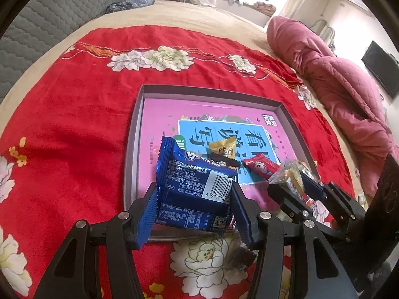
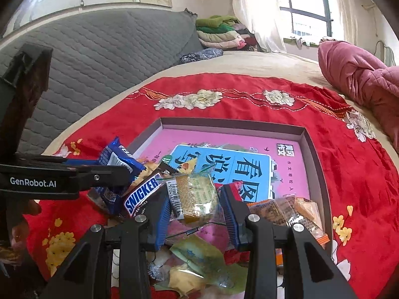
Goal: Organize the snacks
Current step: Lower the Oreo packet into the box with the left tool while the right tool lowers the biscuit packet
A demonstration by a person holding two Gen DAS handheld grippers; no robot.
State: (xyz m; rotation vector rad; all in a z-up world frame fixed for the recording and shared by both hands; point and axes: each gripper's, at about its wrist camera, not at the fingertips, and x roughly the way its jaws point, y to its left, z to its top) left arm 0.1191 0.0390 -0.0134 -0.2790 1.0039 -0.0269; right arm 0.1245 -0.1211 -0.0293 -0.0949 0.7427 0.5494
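Both tongs gripped snacks over the box (image 1: 139,114) mid-frame, apparently for dropping in: left tongs (image 1: 194,196) clenched the blue packet (image 1: 192,182), right tongs (image 2: 197,206) clenched the clear-wrapped cake (image 2: 194,194).

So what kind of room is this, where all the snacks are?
Most likely a bedroom: the snacks sit on a big bed with a red flowered blanket, a rolled pink quilt and a grey padded headboard.
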